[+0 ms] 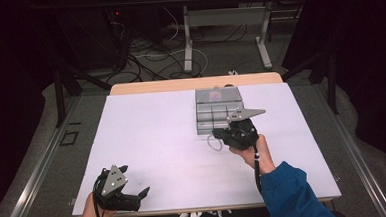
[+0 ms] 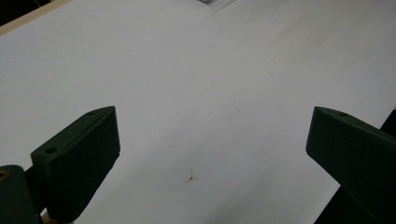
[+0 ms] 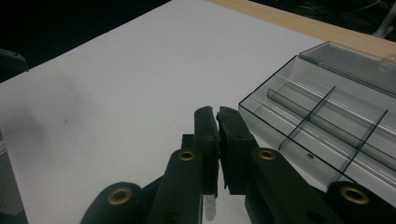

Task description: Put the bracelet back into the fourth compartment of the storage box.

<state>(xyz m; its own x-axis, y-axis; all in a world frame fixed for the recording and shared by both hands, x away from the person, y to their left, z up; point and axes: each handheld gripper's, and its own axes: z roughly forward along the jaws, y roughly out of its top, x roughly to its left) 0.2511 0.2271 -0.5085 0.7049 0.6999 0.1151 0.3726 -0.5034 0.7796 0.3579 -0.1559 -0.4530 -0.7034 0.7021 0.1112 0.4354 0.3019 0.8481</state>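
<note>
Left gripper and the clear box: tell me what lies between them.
Nothing: bare white sheet runs from the left gripper to the box, as the high view shows.

From my remote seat this reads as a lab or recording studio. Black curtains [image 1: 9, 73] close off the left and right edges of the high view, so the room stays dark around a lit table [image 1: 147, 141] covered in a white sheet. Loose cables [image 1: 148, 58] sprawl over the grey floor at upper centre, beside the metal legs of a second desk [image 1: 224, 31]. Aluminium rails [image 1: 39, 166] run along both sides of my table, like a camera rig frame.
</note>
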